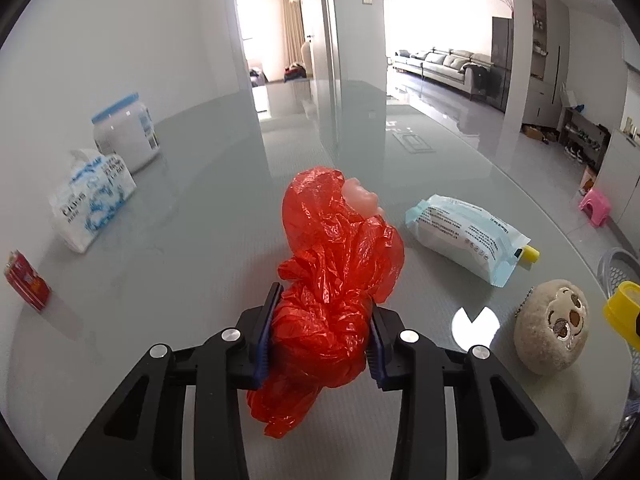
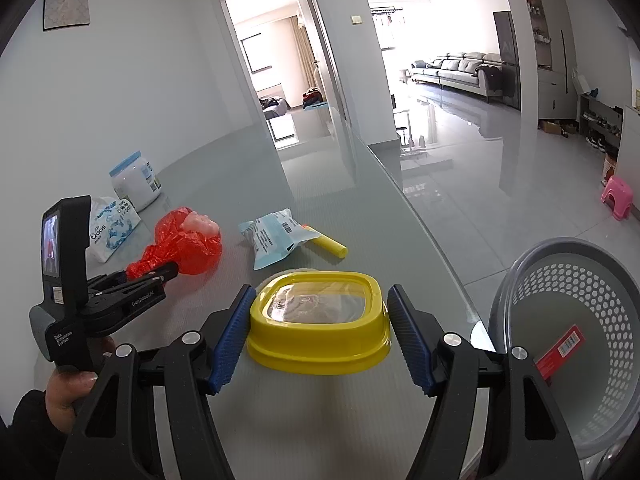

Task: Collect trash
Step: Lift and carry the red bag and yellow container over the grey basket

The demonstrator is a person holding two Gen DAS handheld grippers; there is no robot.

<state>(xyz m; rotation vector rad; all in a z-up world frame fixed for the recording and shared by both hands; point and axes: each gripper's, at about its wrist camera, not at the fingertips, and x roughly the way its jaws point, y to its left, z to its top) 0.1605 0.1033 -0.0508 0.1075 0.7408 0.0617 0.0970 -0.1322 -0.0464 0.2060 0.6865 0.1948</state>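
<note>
On the grey table (image 1: 168,240), the left gripper (image 1: 320,344) clamps a crumpled red plastic bag (image 1: 332,280), ready for lifting toward the grey perforated basket (image 2: 568,280); the right gripper (image 2: 320,332) brackets a yellow-lidded container (image 2: 320,320), jaws apart

Glass table (image 1: 192,272), tissue pack (image 1: 90,200), jar (image 1: 126,132), plush (image 1: 552,326)

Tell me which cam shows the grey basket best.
Right wrist view. The grey perforated basket fills the lower right beside the table edge, its inside visible, with a red packet lying in it. The left wrist view catches only a sliver of its rim at the far right edge, behind the yellow-lidded container.
</note>
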